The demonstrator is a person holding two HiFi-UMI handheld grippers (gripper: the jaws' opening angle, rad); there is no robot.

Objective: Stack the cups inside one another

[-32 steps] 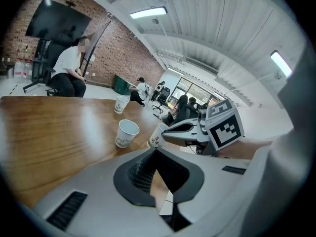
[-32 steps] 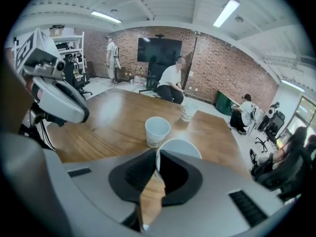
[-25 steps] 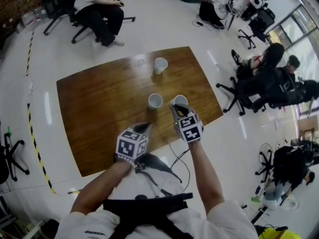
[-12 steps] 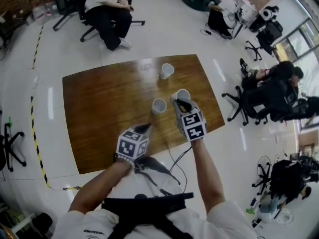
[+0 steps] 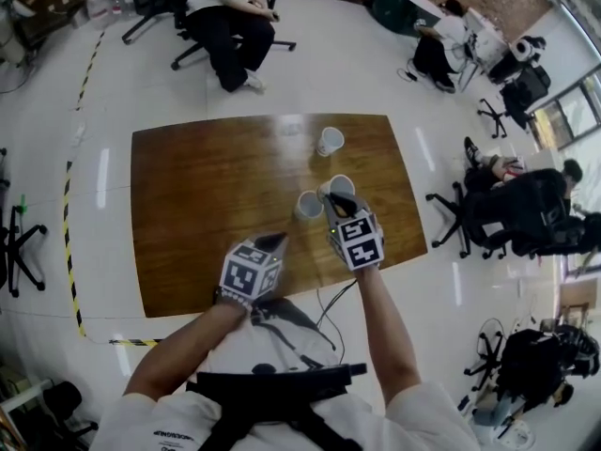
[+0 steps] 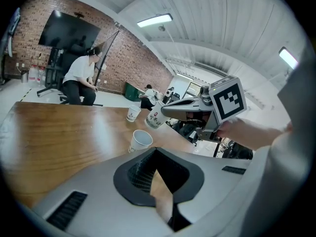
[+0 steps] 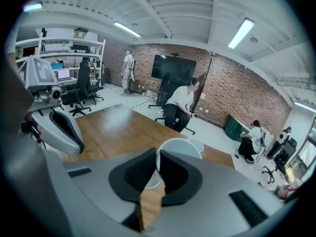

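I'm looking down on a brown wooden desk standing on a glossy white floor. A person in a white top sits beyond its far edge. Yellow-black tape runs on the floor past the left edge. Seated people are off the right edge. A dark screen hangs on the brick wall.

Three paper cups in all: two standing on the single wooden table, one held off it. I work with two tools, my left hand-held gripper and my right hand-held gripper. Around the room I count at least three seated people; the group at the far right is too crowded to number. One dark screen is on the brick wall.
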